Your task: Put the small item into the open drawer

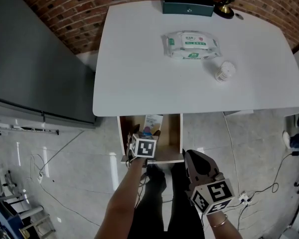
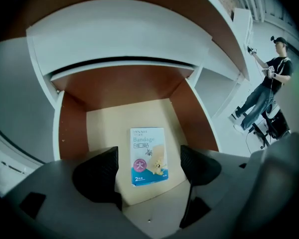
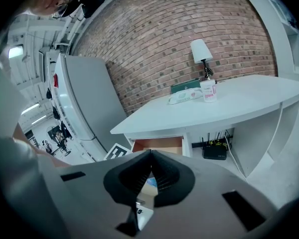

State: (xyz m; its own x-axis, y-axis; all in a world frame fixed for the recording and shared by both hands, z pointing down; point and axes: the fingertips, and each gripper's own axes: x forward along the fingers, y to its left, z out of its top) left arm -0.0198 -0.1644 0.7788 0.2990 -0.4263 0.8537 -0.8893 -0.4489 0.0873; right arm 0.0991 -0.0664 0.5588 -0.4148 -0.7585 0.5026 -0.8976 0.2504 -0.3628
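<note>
left gripper [image 2: 148, 169]: its jaws stand wide apart and grip nothing; it hangs over the open drawer [image 2: 72, 133], just below the edge of the desk [image 1: 139, 83].
right gripper [image 3: 148, 176]: its jaws are pressed together on nothing; in the head view it sits low by the person's legs, well apart from the drawer.
bandage box [image 2: 148, 156]: it lies flat and face up on the drawer floor, toward the front.
box and fingers: looking along the left jaws, we see the box in the gap between the two pads [image 2: 97, 176]; it lies below them and touches neither, as far as we can tell.
task state: we judge the box to be already in the drawer, with only the pull-out left.
risk, dragging: if the left gripper dips or tilts as it backs out, a pad could catch the box's near edge and slide it or flip it over the drawer front.
risk, knocking: a steep lift could bump the gripper against the desk's underside or the drawer front.
risk, closing: if the jaws shut now, they could pinch the box and lift it out again.
</note>
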